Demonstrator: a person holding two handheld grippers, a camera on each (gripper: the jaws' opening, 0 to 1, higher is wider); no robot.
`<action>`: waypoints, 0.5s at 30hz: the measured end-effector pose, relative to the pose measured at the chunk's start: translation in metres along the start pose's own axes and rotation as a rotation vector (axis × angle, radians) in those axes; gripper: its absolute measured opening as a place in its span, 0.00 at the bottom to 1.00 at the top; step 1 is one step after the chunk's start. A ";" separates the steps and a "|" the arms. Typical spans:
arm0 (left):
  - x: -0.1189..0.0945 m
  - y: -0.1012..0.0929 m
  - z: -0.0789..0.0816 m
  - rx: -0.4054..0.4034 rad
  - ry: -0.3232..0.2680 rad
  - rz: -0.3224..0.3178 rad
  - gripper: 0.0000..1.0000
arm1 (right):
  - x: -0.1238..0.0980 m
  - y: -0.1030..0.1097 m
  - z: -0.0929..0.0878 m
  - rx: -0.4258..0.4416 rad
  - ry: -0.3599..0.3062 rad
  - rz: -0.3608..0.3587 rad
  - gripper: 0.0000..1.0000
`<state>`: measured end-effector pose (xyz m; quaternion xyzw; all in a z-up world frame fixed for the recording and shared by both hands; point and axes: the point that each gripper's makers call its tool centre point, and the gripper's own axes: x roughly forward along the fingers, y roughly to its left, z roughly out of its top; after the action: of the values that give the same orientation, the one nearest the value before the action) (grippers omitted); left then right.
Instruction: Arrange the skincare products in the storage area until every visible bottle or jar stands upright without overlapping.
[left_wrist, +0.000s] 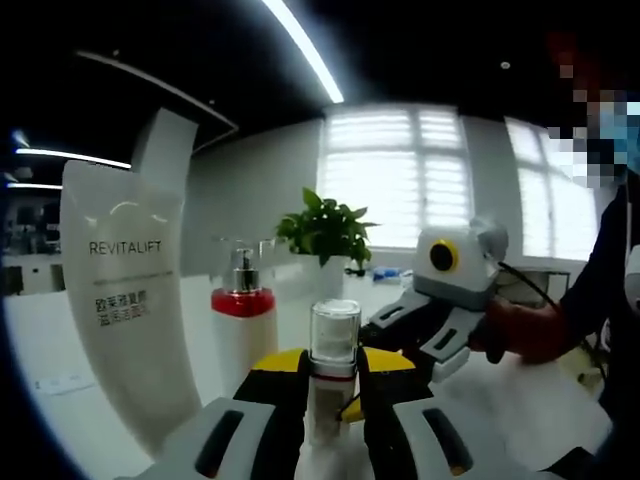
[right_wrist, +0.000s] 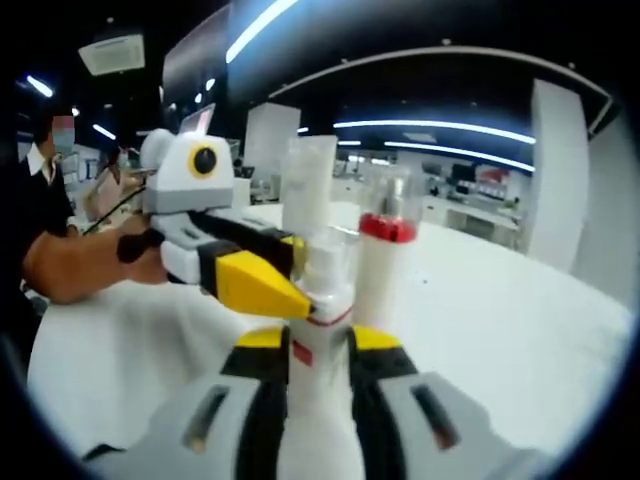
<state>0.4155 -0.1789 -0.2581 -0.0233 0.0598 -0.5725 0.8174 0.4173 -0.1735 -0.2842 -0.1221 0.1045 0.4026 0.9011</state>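
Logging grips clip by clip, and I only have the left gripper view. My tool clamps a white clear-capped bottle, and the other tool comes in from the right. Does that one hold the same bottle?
Observer: It looks so. In the right gripper view the right tool has its jaws against both sides of the white bottle, low on the body.
Operator: Where does mine sit from there?
Observer: The left tool meets the bottle with its yellow tips near the neck, higher up than the right tool.
Operator: Any marking I miss?
Observer: A small red mark on the body, between the right jaws.
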 end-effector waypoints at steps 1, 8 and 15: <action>0.000 0.001 -0.001 -0.002 0.000 0.001 0.19 | 0.000 0.000 -0.001 0.001 0.001 -0.001 0.22; 0.001 0.005 -0.004 -0.016 -0.005 0.010 0.19 | 0.003 -0.003 -0.004 0.014 0.004 -0.016 0.22; 0.000 0.007 -0.005 -0.024 -0.014 0.021 0.19 | 0.005 -0.003 -0.005 0.023 -0.003 -0.029 0.22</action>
<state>0.4210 -0.1762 -0.2638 -0.0363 0.0613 -0.5629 0.8234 0.4225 -0.1736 -0.2904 -0.1128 0.1061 0.3885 0.9083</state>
